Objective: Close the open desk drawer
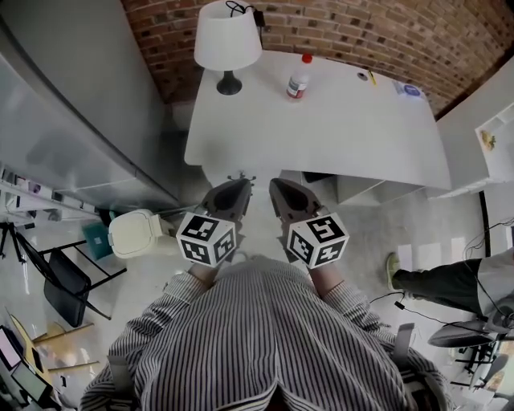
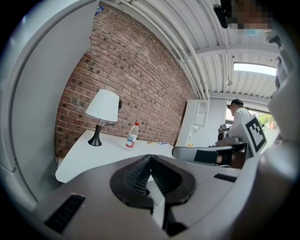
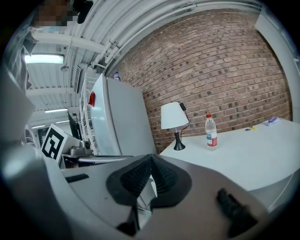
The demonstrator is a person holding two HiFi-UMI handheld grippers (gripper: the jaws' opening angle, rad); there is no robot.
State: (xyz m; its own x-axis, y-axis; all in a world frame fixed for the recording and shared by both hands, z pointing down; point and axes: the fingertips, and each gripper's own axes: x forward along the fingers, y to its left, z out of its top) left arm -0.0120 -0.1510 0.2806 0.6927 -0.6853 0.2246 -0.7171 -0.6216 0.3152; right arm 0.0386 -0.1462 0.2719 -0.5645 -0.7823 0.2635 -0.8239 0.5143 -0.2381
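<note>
The person in a striped shirt [image 1: 257, 337] holds both tools close to the chest, side by side, noses toward 12 o'clock. The left hand-held gripper [image 1: 241, 184] has its jaws pressed together at the tips with nothing between them, and its own view shows the ribbed pads meeting in a peak. The right hand-held gripper [image 1: 278, 185] is closed the same way, pads touching and empty.

Ahead at 12 o'clock stands the white table [image 1: 345, 132] against a brick wall [image 1: 361, 24]. A white-shaded lamp [image 1: 228, 42] sits at its far left corner, toward 11 o'clock, and a clear bottle with a red cap [image 1: 299, 79] stands just right of the lamp, well apart from it. Small items lie near the far right edge, too small to identify.

Under the table's near edge, at about 1 o'clock from the right tool, a white box-like front juts out: this looks to be the open drawer [image 1: 365, 191]. Neither tool touches it.

At 9 o'clock a pale round bin [image 1: 135, 233] sits on the floor, with a black chair [image 1: 64, 281] at 8 o'clock. Another person's leg and shoe [image 1: 393, 270] show at 3 o'clock.
</note>
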